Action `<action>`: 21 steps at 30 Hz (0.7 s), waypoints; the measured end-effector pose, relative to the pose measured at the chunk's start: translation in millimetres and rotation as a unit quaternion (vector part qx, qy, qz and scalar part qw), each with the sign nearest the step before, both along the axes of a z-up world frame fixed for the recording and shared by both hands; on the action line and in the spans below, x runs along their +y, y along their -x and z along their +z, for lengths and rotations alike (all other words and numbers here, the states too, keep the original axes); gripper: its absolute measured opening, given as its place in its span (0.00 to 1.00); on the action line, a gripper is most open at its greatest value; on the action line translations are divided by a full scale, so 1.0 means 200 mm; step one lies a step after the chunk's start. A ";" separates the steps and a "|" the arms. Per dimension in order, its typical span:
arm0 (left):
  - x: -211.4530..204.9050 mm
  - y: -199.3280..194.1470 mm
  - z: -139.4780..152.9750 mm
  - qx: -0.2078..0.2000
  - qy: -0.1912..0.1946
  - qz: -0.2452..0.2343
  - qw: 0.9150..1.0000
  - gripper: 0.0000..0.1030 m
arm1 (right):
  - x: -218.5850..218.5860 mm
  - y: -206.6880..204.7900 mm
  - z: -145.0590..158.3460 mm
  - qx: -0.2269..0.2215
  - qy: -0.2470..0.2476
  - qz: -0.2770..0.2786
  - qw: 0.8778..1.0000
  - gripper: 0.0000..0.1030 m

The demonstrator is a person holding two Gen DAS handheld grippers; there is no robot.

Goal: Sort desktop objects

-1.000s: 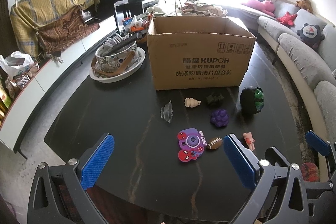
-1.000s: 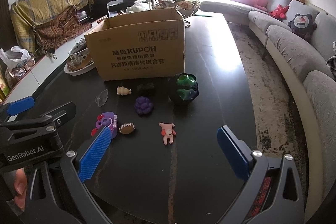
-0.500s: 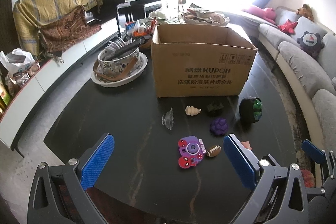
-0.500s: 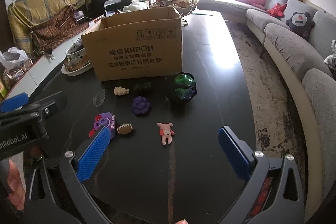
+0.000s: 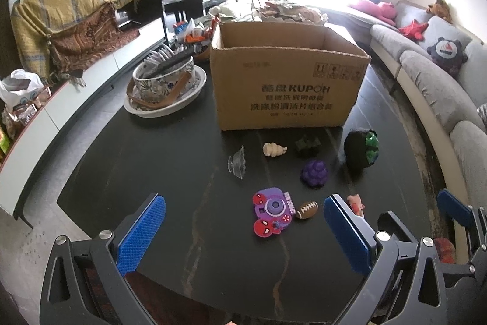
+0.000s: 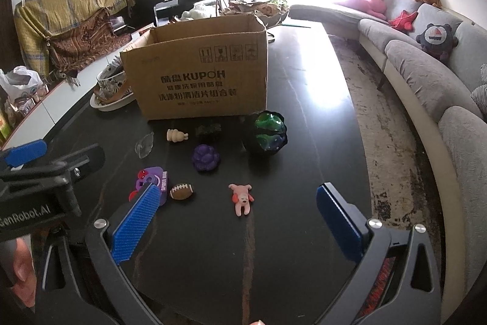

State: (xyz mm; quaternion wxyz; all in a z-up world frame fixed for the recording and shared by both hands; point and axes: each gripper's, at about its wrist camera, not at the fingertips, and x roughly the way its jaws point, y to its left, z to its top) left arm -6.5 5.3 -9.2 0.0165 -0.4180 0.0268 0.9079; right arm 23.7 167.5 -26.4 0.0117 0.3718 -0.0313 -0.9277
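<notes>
1. While both grippers hover over the near edge of the dark table (image 5: 170, 148), the left gripper (image 5: 245, 236) has its blue fingers spread wide, holding nothing.
2. So does the right gripper (image 6: 237, 221) — jaws apart, empty.
3. Small toys lie loose in front of the cardboard box (image 5: 287, 81): a purple camera toy (image 5: 273, 213) with a toy football (image 5: 306, 209) just beside it, a purple grape cluster (image 5: 314, 173), and a pink pig figure (image 6: 242, 197).
4. Nearer the box sit a cream figure (image 5: 274, 149) and a black-and-green ball (image 5: 362, 150) — none touching the box.
</notes>
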 end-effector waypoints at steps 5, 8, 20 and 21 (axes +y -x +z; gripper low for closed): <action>0.01 0.00 0.00 0.001 0.001 -0.001 1.000 1.00 | 0.00 0.00 -0.01 0.013 0.004 0.000 1.000 0.99; 0.01 -0.01 0.00 0.003 0.003 -0.002 1.000 1.00 | 0.00 0.01 -0.01 0.006 0.015 0.006 1.000 0.99; 0.03 0.00 -0.02 -0.008 0.003 -0.005 1.000 1.00 | -0.04 0.02 -0.02 -0.008 0.003 0.019 1.000 0.94; 0.02 0.00 -0.03 -0.010 0.001 -0.004 1.000 1.00 | -0.04 0.02 -0.03 -0.010 0.002 0.020 1.000 0.92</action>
